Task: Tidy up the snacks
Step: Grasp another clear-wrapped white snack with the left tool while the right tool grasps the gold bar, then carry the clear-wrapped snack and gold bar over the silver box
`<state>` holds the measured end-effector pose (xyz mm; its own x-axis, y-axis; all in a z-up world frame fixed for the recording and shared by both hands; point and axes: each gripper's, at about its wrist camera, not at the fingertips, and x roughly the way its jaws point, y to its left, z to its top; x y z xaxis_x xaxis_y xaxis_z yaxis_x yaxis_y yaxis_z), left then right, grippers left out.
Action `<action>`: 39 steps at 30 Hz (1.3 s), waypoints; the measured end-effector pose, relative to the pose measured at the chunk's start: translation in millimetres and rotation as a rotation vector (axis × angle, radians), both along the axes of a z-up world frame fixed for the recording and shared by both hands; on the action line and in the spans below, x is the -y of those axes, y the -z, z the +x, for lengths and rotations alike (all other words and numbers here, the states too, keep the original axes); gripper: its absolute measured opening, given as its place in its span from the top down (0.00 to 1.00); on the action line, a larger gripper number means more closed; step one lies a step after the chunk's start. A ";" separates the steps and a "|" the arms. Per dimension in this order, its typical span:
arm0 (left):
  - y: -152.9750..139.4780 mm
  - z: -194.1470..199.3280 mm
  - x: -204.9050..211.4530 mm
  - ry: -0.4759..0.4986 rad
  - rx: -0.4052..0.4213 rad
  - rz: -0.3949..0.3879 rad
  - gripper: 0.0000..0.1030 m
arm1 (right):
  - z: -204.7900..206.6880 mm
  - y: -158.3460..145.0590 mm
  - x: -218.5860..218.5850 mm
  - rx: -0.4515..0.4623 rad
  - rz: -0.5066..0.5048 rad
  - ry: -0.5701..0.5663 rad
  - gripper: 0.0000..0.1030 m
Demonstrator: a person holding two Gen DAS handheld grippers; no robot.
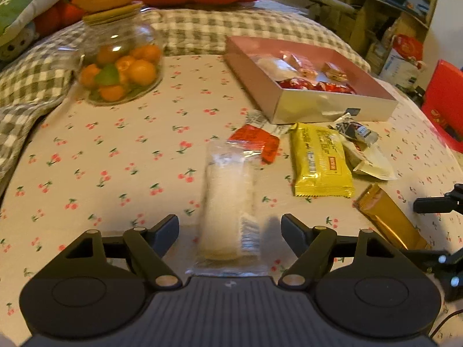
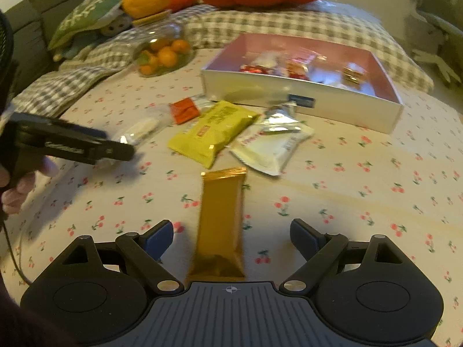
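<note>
Two pairs of tongs are lined up on two snacks lying on the cherry-print bed sheet [image 1: 115,156], each short of the pink box [image 1: 332,110]. Nearest, the left tongs [image 1: 230,232] stand spread around a clear-wrapped white cake [image 1: 225,199], pads apart from the wrapper on both sides; nothing is pinched yet. The right tongs [image 2: 231,238] are likewise spread wide around a gold bar [image 2: 221,219], clear of its sides.

The step in hand looks like a double pick-up. Next, each pair probably needs to close on its packet, lift it, and carry it to the box beyond.

Between the tongs and the box lie a yellow packet [image 1: 321,162], a red packet [image 1: 257,141], a white pouch [image 2: 272,150] and a small silver wrapper [image 1: 353,130]. Inside the box, several wrapped sweets show, too blurred to name. Left of the box stands a glass jar of oranges [image 1: 121,66]. The cake's near end is hidden under the left tongs' body, and its motion-blurred wrapper edges are hard to trace.
</note>
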<state>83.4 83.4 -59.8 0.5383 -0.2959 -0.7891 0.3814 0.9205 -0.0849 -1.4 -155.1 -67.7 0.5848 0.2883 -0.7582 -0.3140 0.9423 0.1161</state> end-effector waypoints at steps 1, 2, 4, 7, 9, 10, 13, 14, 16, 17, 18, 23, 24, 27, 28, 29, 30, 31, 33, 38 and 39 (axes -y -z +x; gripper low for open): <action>1.8 1.4 2.4 0.002 0.008 0.008 0.29 | 0.4 1.1 -2.3 0.006 -0.005 -0.008 0.13; 3.2 1.1 4.6 0.004 0.018 0.018 0.30 | 0.4 2.3 -4.3 0.013 -0.011 -0.014 0.13; 5.3 -0.2 8.4 0.007 0.042 0.037 0.30 | 0.1 4.8 -6.8 0.027 -0.026 -0.018 0.14; 6.5 -1.5 10.2 0.004 0.067 0.044 0.35 | -1.1 7.2 -8.5 0.053 -0.046 -0.024 0.14; 6.2 -1.7 11.0 0.005 0.076 0.041 0.41 | -2.7 8.1 -9.3 0.066 -0.055 -0.027 0.15; 5.9 -1.6 11.4 0.005 0.080 0.039 0.47 | -3.3 8.3 -10.1 0.073 -0.064 -0.029 0.18; 5.0 -0.8 11.7 -0.001 0.084 0.039 0.55 | -5.4 8.3 -13.6 0.095 -0.089 -0.045 0.27; 4.8 -0.6 11.6 -0.004 0.084 0.039 0.58 | -6.2 7.9 -14.3 0.100 -0.090 -0.050 0.29; 4.5 0.2 11.5 -0.016 0.084 0.041 0.63 | -6.7 7.3 -16.2 0.106 -0.092 -0.064 0.36; 4.1 0.6 10.9 -0.021 0.081 0.037 0.64 | -7.3 7.0 -17.3 0.111 -0.093 -0.073 0.39; 3.8 0.9 10.2 -0.027 0.077 0.033 0.65 | -7.9 6.6 -18.6 0.116 -0.096 -0.083 0.44; 1.4 1.8 8.1 -0.059 0.059 0.023 0.71 | -8.8 3.2 -23.3 0.126 -0.106 -0.114 0.71; 0.8 2.4 7.7 -0.067 0.051 0.021 0.71 | -7.8 2.5 -22.9 0.120 -0.101 -0.116 0.72; -1.0 3.5 7.0 -0.082 0.035 0.024 0.72 | -5.7 -0.2 -21.8 0.096 -0.079 -0.119 0.73; -1.4 3.9 6.8 -0.088 0.030 0.023 0.72 | -5.4 -1.9 -21.4 0.090 -0.068 -0.119 0.73; -1.9 4.5 6.2 -0.094 0.024 0.021 0.73 | -6.1 -3.2 -21.1 0.089 -0.059 -0.119 0.73; -2.5 5.1 5.6 -0.100 0.017 0.019 0.73 | -6.3 -5.1 -21.1 0.088 -0.052 -0.121 0.73; -3.1 5.7 4.8 -0.106 0.010 0.015 0.73 | -6.8 -7.0 -21.2 0.089 -0.047 -0.122 0.73; -4.6 7.0 2.9 -0.119 0.000 0.005 0.73 | -7.0 -10.9 -21.1 0.089 -0.033 -0.120 0.73; -9.5 8.6 0.1 -0.141 -0.006 -0.015 0.74 | -4.0 -21.5 -19.3 0.085 0.017 -0.109 0.73; -10.7 8.9 -0.4 -0.145 -0.005 -0.018 0.74 | -3.0 -23.5 -18.9 0.084 0.025 -0.105 0.73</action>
